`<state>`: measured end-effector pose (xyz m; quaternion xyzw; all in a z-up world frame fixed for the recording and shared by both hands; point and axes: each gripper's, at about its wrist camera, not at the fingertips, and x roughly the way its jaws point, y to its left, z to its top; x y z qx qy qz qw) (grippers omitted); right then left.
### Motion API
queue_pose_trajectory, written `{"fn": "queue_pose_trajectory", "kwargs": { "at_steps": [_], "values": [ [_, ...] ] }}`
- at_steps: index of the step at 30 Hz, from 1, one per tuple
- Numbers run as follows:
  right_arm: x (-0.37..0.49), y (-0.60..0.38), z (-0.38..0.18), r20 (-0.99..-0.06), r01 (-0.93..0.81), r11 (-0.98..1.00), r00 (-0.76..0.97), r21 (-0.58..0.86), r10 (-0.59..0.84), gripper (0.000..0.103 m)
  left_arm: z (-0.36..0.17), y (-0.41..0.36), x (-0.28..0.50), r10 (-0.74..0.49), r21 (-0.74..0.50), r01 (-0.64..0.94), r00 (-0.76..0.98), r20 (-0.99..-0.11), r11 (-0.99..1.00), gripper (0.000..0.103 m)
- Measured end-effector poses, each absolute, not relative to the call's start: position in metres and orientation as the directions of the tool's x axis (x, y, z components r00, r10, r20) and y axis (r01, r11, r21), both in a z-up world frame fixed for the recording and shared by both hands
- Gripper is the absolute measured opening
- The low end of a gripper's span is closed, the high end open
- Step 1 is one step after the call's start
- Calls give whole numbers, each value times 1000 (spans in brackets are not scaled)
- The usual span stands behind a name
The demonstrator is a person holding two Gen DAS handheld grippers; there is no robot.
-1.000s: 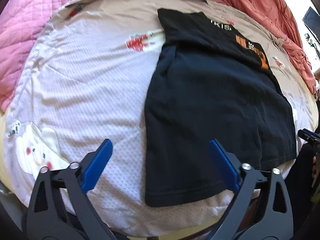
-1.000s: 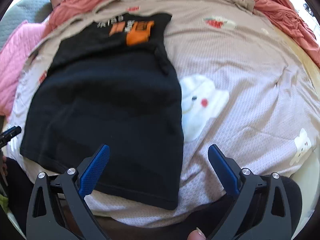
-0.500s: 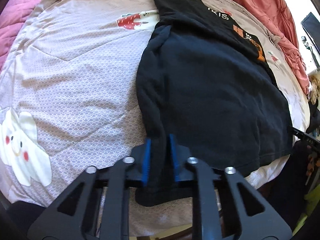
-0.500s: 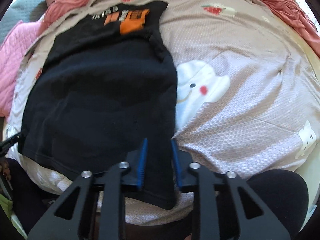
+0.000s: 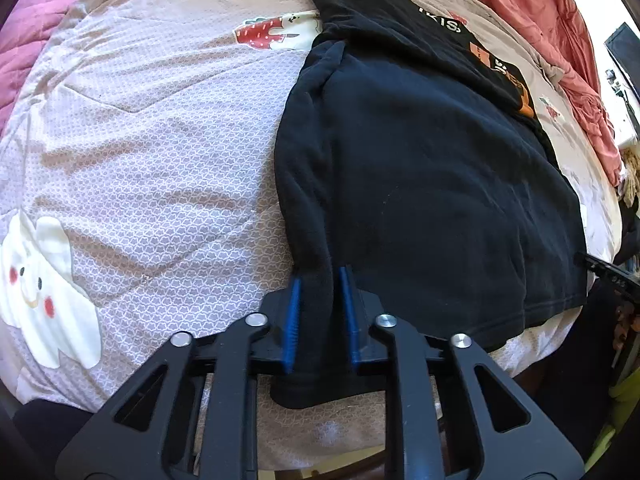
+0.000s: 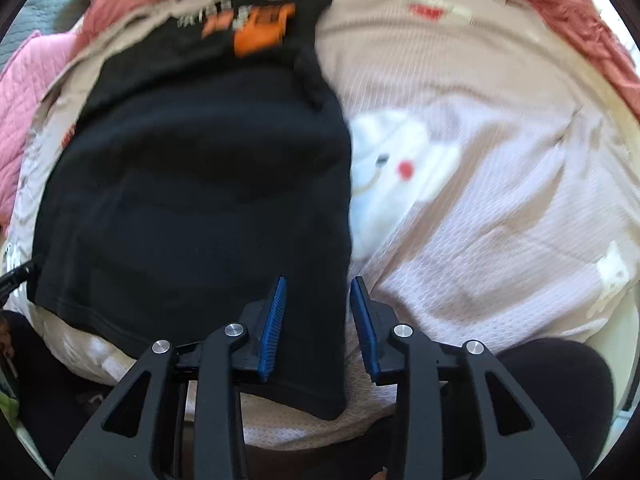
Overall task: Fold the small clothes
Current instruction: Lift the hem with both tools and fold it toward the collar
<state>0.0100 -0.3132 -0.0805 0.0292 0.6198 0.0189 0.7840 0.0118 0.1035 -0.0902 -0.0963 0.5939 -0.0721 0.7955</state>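
Observation:
A black T-shirt (image 5: 432, 184) with an orange and white print (image 5: 508, 80) lies flat on the bed, hem towards me. It also shows in the right wrist view (image 6: 192, 208). My left gripper (image 5: 320, 280) is shut on the shirt's left bottom corner, with bunched cloth between the blue pads. My right gripper (image 6: 318, 284) stands over the shirt's right bottom corner, its jaws a little apart with the cloth edge between them. That view is blurred.
The bed has a pale patterned cover (image 5: 152, 152) with white cartoon figures (image 5: 44, 292) (image 6: 404, 172). A salmon blanket (image 5: 560, 52) lies bunched at the far side and a pink quilt (image 6: 24, 92) at the left. The bed's near edge is just below both grippers.
Both grippers came down from open onto the shirt's bottom corners and closed. The left one stays clamped and has pulled the cloth into a ridge. The right jaws have since parted a little.

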Motion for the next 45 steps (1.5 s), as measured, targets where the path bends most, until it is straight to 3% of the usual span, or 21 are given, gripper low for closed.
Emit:
{"fn": "queue_pose_trajectory", "kwargs": {
  "at_steps": [1,2,3,9,11,14,17,22,28,37,45],
  "values": [
    [10,-313,-82,-971,2,996,223,87,84,29,-89,103,11,-226,-235,2,289,-930,972,4],
    [10,-313,-79,-967,-8,994,232,109,108,15,-87,103,10,-229,-239,3,296,-927,971,4],
    [9,-312,-75,-962,-19,992,244,121,122,8,-84,104,10,-237,-248,3,307,-922,969,3],
    [8,-305,-73,-965,-49,996,248,79,89,12,-75,109,10,-277,-293,3,340,-899,956,4],
    [10,-310,-78,-970,-16,996,223,92,93,23,-80,109,11,-274,-290,-2,321,-907,957,4],
    [12,-317,-86,-974,5,990,185,138,135,26,-87,110,13,-283,-300,-11,299,-912,954,4],
    [14,-321,-84,-960,6,978,188,210,206,9,-91,106,15,-281,-296,-7,292,-914,955,4],
    [11,-329,-56,-878,-30,924,302,380,371,9,-77,107,13,-304,-322,9,352,-885,947,3],
    [38,-342,-20,-772,-75,878,445,472,453,8,-33,120,34,-375,-423,10,479,-794,906,3],
    [122,-353,-1,-672,-99,877,604,470,428,8,-2,125,122,-341,-430,-20,577,-742,903,3],
    [188,-367,-26,-679,-34,895,639,445,362,8,-19,130,197,-286,-408,-86,582,-761,909,3]
  ]
}}
